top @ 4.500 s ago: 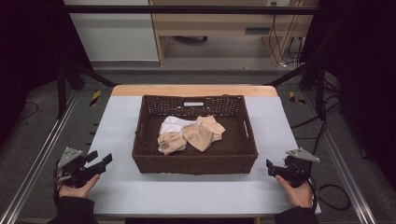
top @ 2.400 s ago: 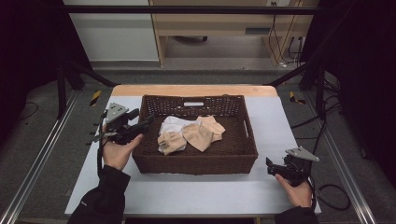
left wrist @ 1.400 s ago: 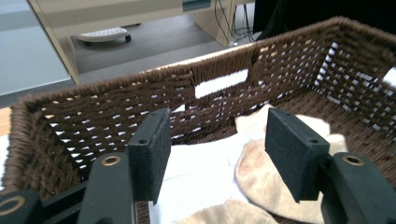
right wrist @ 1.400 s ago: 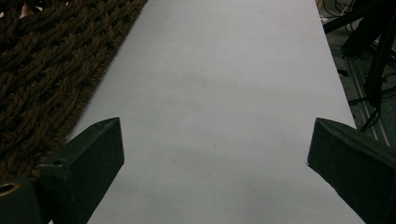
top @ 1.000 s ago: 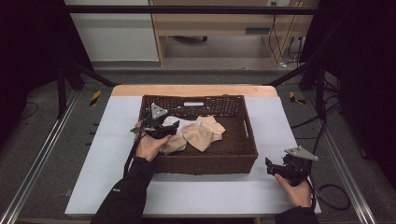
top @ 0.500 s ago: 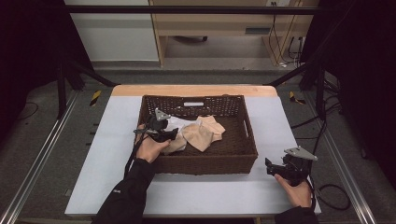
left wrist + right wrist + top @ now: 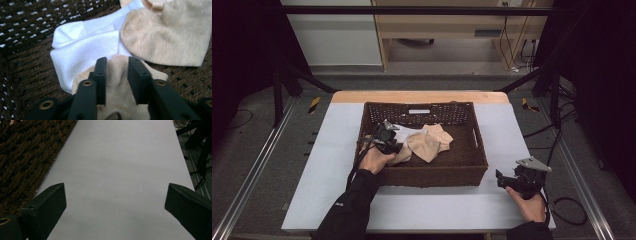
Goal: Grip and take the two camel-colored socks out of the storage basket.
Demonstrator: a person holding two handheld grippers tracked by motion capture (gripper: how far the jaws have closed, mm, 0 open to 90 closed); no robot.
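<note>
A dark wicker basket (image 7: 427,177) stands mid-table with a white sock (image 7: 404,131) and beige socks (image 7: 427,145) inside. My left gripper (image 7: 388,137) reaches into its left half. In the left gripper view the jaws of the left gripper (image 7: 117,60) are pinched narrow on a bunched beige sock (image 7: 117,82), which lies over the white sock (image 7: 85,47). Another beige sock (image 7: 170,37) lies to the right. My right gripper (image 7: 502,176) rests on the table right of the basket. The right gripper (image 7: 115,192) stands wide open over bare table.
The grey-white table top (image 7: 322,170) has free room left, right and in front of the basket. The basket's woven wall (image 7: 25,150) runs along the left of the right gripper view. Metal rails and cables flank the table.
My left gripper travelled from the table's front left corner up and into the basket, then sank onto the socks and closed on the beige one. The right gripper stayed put.
</note>
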